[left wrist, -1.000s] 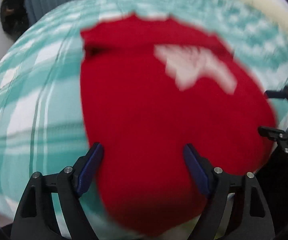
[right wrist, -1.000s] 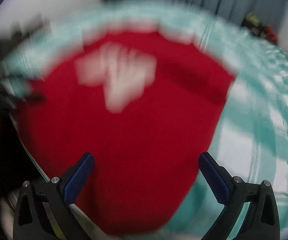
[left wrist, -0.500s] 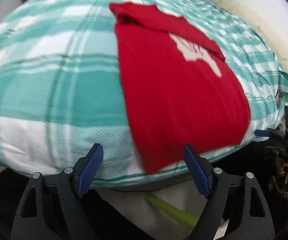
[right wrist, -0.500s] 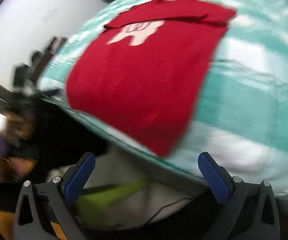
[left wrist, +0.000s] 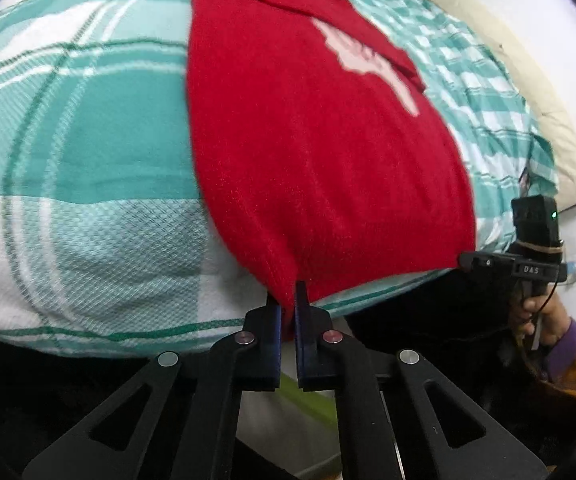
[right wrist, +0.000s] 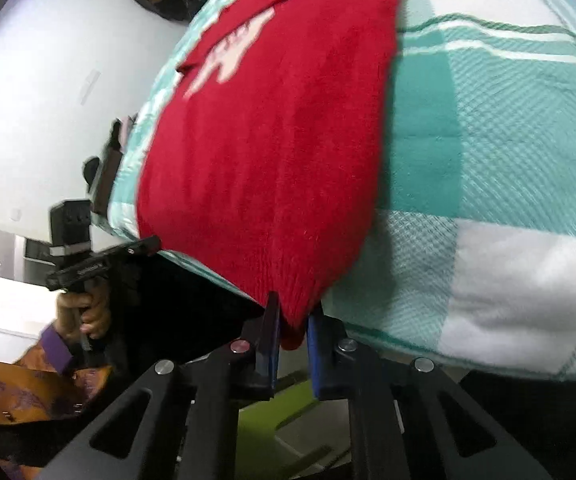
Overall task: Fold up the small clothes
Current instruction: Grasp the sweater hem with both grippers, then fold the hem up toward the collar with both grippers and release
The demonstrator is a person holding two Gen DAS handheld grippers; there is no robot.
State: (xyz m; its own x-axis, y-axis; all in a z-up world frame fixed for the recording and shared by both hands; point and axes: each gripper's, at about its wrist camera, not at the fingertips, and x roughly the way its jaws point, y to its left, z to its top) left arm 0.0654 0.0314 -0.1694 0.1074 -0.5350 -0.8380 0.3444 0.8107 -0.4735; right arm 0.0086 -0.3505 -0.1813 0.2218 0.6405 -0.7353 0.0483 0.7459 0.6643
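A small red knit sweater [left wrist: 312, 128] with a white motif lies flat on a teal-and-white checked bedspread [left wrist: 87, 140], its hem at the bed's near edge. My left gripper [left wrist: 287, 304] is shut on the hem's left corner. My right gripper [right wrist: 292, 316] is shut on the hem's right corner of the sweater [right wrist: 271, 144]. The right gripper also shows in the left wrist view [left wrist: 468, 260], and the left gripper in the right wrist view [right wrist: 151, 244], each at its corner of the hem.
The bedspread [right wrist: 488, 160] hangs over the bed's near edge. A beige pillow [left wrist: 528, 92] lies at the far right by a white wall. Dark floor space and a green strip [right wrist: 263, 408] lie under the bed edge.
Both grippers came in low to the bed's near edge and closed on the two hem corners; half a second ago both were open and clear of the sweater.
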